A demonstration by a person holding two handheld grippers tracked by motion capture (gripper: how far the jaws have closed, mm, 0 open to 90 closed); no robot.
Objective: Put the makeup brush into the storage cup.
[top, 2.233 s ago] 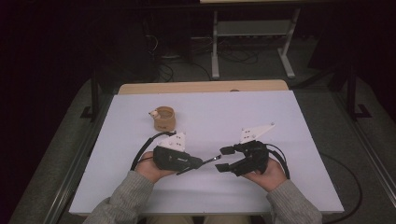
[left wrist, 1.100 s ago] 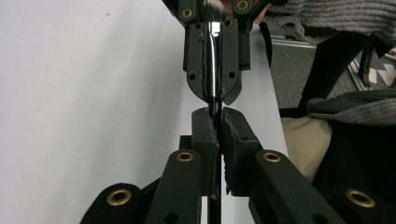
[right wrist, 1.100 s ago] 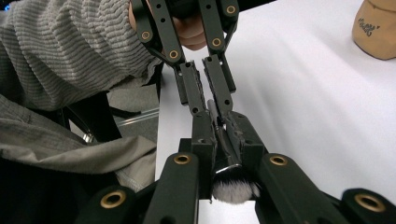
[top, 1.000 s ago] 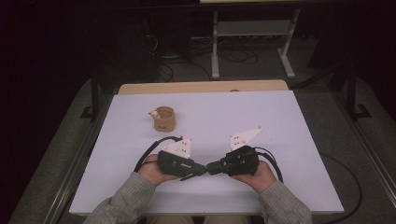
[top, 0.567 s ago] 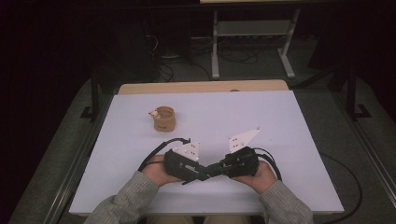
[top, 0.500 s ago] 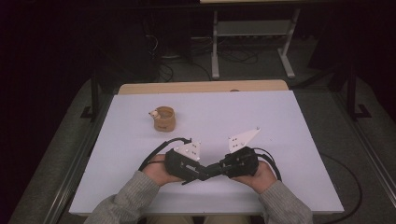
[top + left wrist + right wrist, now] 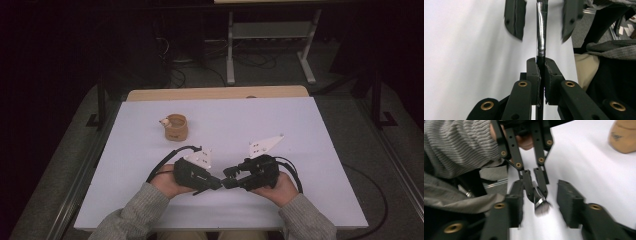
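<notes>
Small tan cup (image 7: 176,127) well apart toward far left corner of tabletop (image 7: 300,125), nothing between. Near front edge: left gripper (image 7: 541,75) clamped on brush (image 7: 540,205); right gripper (image 7: 539,220) just opening, bristles between, untouched.

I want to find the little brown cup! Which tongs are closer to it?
Left. The left tongs sit just below the brown cup, clamped on a brush. The right tongs are farther off to its right, open around the bristles.
</notes>
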